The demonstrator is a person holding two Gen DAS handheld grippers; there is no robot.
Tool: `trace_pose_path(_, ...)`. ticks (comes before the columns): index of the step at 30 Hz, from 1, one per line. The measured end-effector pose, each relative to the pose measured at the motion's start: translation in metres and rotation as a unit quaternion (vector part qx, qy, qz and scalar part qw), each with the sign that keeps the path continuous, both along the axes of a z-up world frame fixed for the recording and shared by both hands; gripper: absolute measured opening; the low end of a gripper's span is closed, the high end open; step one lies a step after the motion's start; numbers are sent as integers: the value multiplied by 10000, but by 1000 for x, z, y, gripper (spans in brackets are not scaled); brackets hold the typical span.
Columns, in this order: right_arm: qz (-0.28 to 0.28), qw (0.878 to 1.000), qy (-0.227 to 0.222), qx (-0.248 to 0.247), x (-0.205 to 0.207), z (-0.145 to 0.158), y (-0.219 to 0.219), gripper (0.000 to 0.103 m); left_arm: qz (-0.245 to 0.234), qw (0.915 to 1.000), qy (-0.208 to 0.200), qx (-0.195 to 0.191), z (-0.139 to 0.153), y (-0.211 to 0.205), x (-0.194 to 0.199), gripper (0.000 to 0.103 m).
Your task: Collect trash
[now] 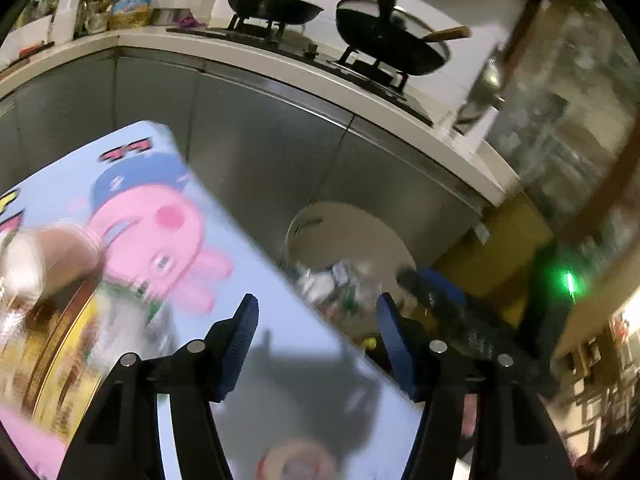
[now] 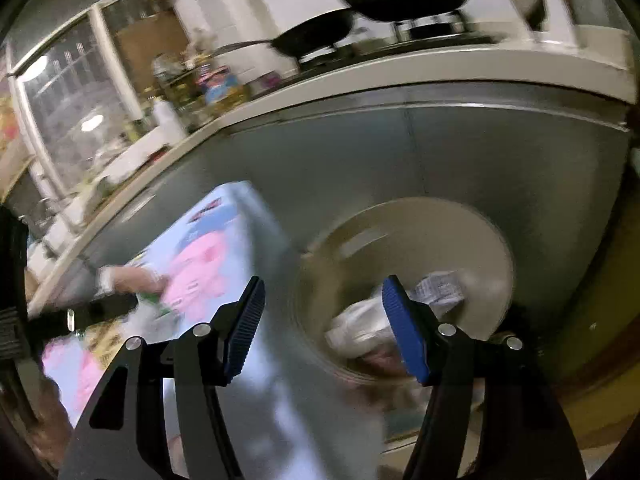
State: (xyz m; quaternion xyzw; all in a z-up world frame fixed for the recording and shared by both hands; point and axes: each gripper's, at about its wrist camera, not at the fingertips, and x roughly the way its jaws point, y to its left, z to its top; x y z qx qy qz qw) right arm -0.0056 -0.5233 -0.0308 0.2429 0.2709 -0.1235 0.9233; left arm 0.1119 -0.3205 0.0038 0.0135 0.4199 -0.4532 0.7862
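Both the left gripper [image 1: 316,320] and right gripper [image 2: 324,304] gape wide, holding nothing; blurred views suggest haste, so trash could miss the bin [image 2: 492,240] at centre right

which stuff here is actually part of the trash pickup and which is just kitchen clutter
Part of the job:
trash bin with crumpled wrappers inside
left gripper, open and empty
right gripper, open and empty

Just lying about:
two black pans on the stove
cartoon pig table
bottles on the counter
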Motion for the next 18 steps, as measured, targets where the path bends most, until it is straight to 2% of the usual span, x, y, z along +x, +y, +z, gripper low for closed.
trace_pose_path(5,860,9949,1,525,26,-6,53,59,135,9997,4,207,-29,73,-37,63)
trace_pose_path(10,1476,9856,27,824,73,-15,96,58,620,9971,321,319,-56,142,-46,63)
trace_pose_path(16,1794,9738,257,1372,149,-33,107,58,1294,9890,679,225,-71,197,-40,63)
trace_pose_path(18,1901,9660,357,1715,165,-41,107,58,1429,9867,749,180,-73,207,-37,63)
